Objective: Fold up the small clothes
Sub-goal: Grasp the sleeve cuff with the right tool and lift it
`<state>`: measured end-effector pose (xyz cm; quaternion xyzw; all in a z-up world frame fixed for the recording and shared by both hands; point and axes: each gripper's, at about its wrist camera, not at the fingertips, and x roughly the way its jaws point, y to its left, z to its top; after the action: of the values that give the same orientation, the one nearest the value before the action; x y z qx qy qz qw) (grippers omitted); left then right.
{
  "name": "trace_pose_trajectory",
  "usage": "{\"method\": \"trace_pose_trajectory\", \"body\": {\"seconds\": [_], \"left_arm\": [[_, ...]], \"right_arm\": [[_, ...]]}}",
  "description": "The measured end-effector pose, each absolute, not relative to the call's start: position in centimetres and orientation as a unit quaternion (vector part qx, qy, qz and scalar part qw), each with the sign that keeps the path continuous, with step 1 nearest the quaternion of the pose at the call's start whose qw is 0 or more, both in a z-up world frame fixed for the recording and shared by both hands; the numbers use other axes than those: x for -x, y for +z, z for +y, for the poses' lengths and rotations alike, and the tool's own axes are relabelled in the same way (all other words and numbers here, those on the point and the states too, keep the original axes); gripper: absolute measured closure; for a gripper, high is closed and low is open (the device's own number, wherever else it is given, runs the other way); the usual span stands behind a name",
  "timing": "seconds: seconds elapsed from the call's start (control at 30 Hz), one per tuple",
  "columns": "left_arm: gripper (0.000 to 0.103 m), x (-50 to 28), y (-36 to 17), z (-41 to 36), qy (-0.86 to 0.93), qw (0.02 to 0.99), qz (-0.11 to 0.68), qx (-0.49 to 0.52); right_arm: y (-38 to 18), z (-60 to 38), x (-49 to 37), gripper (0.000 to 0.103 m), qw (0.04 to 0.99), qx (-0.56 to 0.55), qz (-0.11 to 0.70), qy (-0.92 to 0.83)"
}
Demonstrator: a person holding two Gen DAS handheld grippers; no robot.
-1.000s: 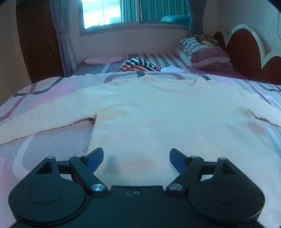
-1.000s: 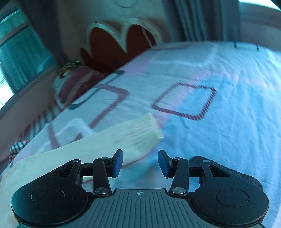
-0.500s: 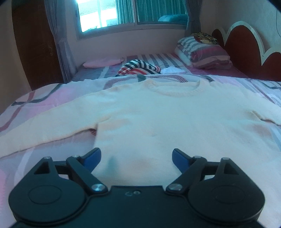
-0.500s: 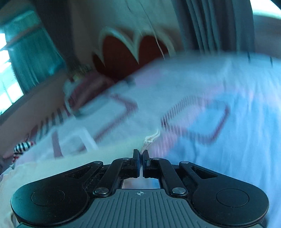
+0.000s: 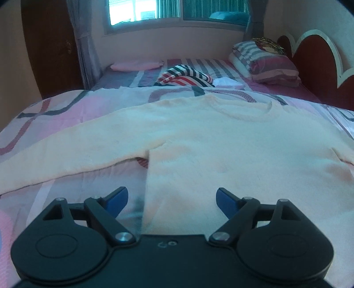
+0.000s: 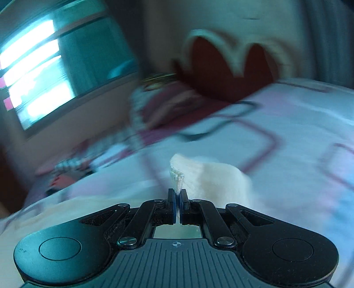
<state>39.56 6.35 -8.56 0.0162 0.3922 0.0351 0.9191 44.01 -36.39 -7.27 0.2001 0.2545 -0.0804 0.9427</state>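
A cream long-sleeved sweater (image 5: 221,141) lies flat on the bed, neck away from me, its left sleeve (image 5: 73,152) stretched out to the left. My left gripper (image 5: 171,198) is open and empty, low over the sweater's bottom left hem. My right gripper (image 6: 177,195) is shut on the cuff of the sweater's right sleeve (image 6: 210,179) and holds it lifted off the bedspread; the sleeve hangs back to the right. The right wrist view is blurred by motion.
The bedspread (image 5: 55,110) is pink and white with line patterns. A striped garment (image 5: 184,76), a pink cloth (image 5: 136,65) and stacked pillows (image 5: 263,63) lie at the far end. A red headboard (image 5: 316,66) stands at the right, a window (image 5: 177,8) behind.
My right gripper closed on the sleeve cuff and has lifted it, swinging left. My left gripper has shifted a little left along the hem and stayed open.
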Motion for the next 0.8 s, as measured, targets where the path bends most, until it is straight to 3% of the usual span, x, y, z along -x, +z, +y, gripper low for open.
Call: {"method": "trace_pose_trajectory", "body": {"seconds": [0.17,0.57,0.6,0.63,0.67,0.7,0.8], "left_arm": [[0.025,-40.6,-8.3,6.8,0.058,0.917,0.396,-0.005],[0.022,-41.2,-7.7,7.8,0.053,0.920,0.385,0.045],[0.022,-41.3,-7.7,7.6,0.050,0.921,0.383,0.045],[0.022,-41.4,-7.8,7.4,0.046,0.923,0.379,0.045],[0.022,-41.5,-7.7,7.1,0.042,0.924,0.377,0.044],[0.022,-41.7,-7.7,6.7,0.037,0.926,0.373,0.045],[0.027,-42.9,-7.8,5.1,0.007,0.929,0.367,0.056]], "right_arm": [[-6.5,-25.3,-46.3,0.101,0.952,-0.158,0.262,0.024],[-10.5,-7.3,-46.9,0.100,0.928,-0.088,0.303,0.197],[-11.1,-6.4,-46.8,0.098,0.923,-0.083,0.312,0.209],[-11.5,-5.9,-46.8,0.080,0.919,-0.077,0.321,0.214],[-11.6,-5.7,-46.5,0.055,0.921,-0.078,0.315,0.214],[-11.3,-6.4,-45.9,0.048,0.927,-0.090,0.296,0.211],[-10.2,-9.9,-44.0,0.047,0.937,-0.142,0.257,0.188]]}}
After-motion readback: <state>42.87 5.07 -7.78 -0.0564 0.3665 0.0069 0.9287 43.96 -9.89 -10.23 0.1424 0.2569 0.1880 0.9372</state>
